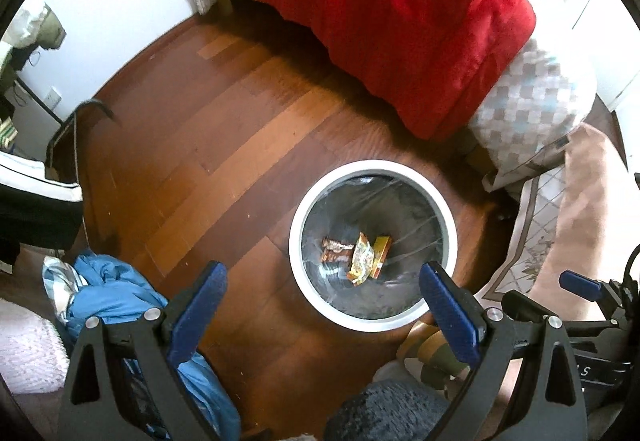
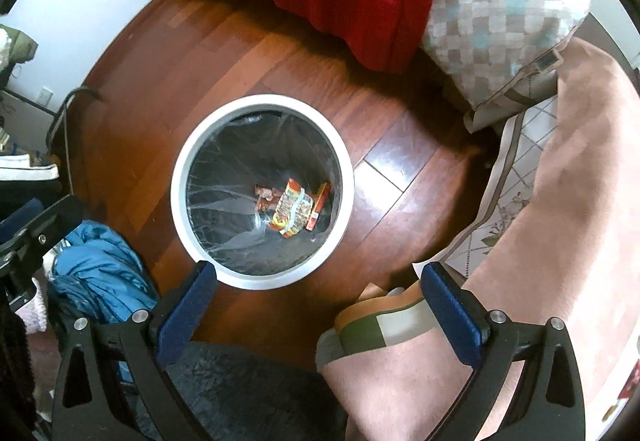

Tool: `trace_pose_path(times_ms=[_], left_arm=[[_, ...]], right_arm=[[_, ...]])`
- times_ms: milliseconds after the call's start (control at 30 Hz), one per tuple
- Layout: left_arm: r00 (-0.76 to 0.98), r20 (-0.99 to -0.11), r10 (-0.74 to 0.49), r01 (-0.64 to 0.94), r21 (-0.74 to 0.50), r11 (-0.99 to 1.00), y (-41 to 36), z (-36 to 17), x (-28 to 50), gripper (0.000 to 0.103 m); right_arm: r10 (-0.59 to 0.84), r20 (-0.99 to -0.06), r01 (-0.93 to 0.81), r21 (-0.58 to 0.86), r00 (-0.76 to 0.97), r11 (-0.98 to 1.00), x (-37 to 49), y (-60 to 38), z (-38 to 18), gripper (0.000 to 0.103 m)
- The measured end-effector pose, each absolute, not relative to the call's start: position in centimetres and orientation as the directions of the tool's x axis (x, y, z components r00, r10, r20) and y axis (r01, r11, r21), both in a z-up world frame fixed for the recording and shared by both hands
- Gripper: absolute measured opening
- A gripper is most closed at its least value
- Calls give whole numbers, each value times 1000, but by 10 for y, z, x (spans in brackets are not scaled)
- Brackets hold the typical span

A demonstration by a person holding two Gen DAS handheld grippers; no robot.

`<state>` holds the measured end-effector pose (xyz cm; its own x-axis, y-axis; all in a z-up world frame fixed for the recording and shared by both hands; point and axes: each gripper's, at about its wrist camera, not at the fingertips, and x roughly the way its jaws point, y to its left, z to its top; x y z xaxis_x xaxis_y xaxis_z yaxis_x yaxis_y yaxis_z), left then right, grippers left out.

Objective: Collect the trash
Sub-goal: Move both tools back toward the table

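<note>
A round white-rimmed trash bin (image 1: 298,225) with a clear liner stands on the wooden floor; it also shows in the right wrist view (image 2: 178,197). At its bottom lie snack wrappers: a yellow-orange one (image 1: 362,259) (image 2: 292,213), a brown one (image 1: 334,249) (image 2: 265,197) and a yellow box (image 1: 382,249) (image 2: 320,205). My left gripper (image 1: 322,301) is open and empty, held above the bin's near rim. My right gripper (image 2: 316,299) is open and empty, above the floor just right of the bin's near rim. The right gripper also shows at the right edge of the left wrist view (image 1: 580,287).
A bed with a red blanket (image 1: 400,21) and a checkered pillow (image 1: 528,101) stands beyond the bin. Blue clothing (image 1: 116,301) lies on the floor at left. A pink blanket (image 2: 560,221) and patterned sheet lie at right. A dark fuzzy item (image 2: 240,389) is close below.
</note>
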<state>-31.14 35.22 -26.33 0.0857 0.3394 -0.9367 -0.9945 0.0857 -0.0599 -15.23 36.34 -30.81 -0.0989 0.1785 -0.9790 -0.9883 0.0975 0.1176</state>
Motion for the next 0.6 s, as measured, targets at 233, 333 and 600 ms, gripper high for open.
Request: trace_pose_path(times_ms=[233, 333, 600], left_arm=[[104, -895, 433, -992, -63, 108, 325, -205, -307, 98], [106, -872, 477, -991, -55, 118, 309, -175, -300, 98], [207, -808, 552, -972, -106, 210, 268, -113, -256, 98]], right_arm=[[295, -946, -979, 170, -132, 110, -142, 340, -247, 103], [359, -919, -971, 213, -160, 112, -134, 323, -214, 103], [508, -832, -925, 344, -223, 158, -85, 263, -134, 103]])
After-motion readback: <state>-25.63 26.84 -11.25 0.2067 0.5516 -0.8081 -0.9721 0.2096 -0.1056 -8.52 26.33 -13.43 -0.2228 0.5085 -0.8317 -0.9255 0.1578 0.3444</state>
